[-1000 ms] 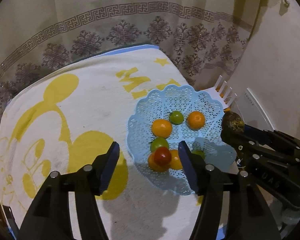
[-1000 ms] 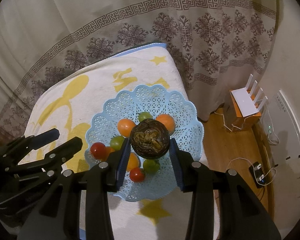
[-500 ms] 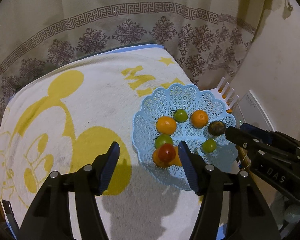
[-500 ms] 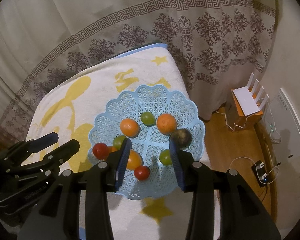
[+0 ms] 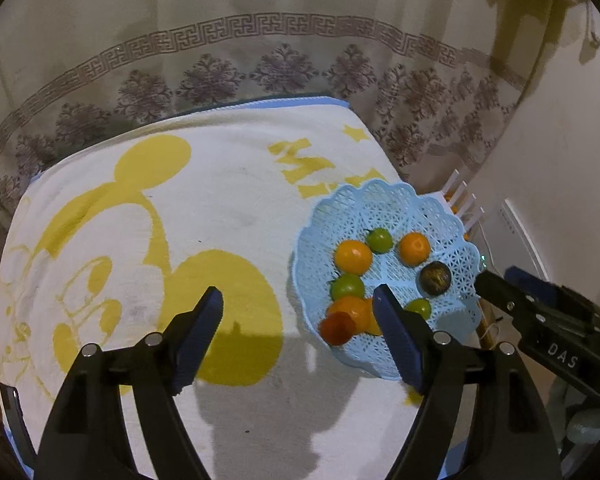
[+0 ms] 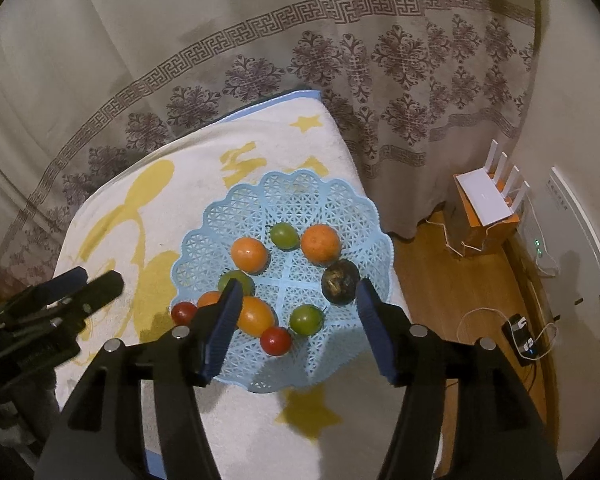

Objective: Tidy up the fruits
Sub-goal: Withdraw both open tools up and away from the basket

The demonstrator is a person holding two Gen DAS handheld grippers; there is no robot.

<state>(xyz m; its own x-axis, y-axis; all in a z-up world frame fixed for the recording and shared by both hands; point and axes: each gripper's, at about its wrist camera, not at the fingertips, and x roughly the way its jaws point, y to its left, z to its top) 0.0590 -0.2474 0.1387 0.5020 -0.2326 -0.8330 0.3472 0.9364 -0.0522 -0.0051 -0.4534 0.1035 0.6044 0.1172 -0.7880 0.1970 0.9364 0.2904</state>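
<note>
A light blue lattice basket (image 6: 300, 192) (image 5: 380, 200) sits on the right part of a white and yellow towel. It holds several fruits: oranges (image 6: 249, 254), green fruits (image 6: 284, 235), red tomatoes (image 6: 275, 341) and a dark brown passion fruit (image 6: 340, 281) (image 5: 435, 278) at its right side. My right gripper (image 6: 298, 304) is open and empty above the basket's near rim. My left gripper (image 5: 298, 312) is open and empty over the towel, just left of the basket.
The towel (image 5: 160, 220) covers a small table with a patterned curtain (image 6: 340, 60) behind it. To the right, on the wooden floor, stand a white router on an orange box (image 6: 486, 208) and cables with a power strip (image 6: 520, 334).
My right gripper let go of the passion fruit, which now lies in the basket, and opened and drew back. My left gripper shifted left and back.
</note>
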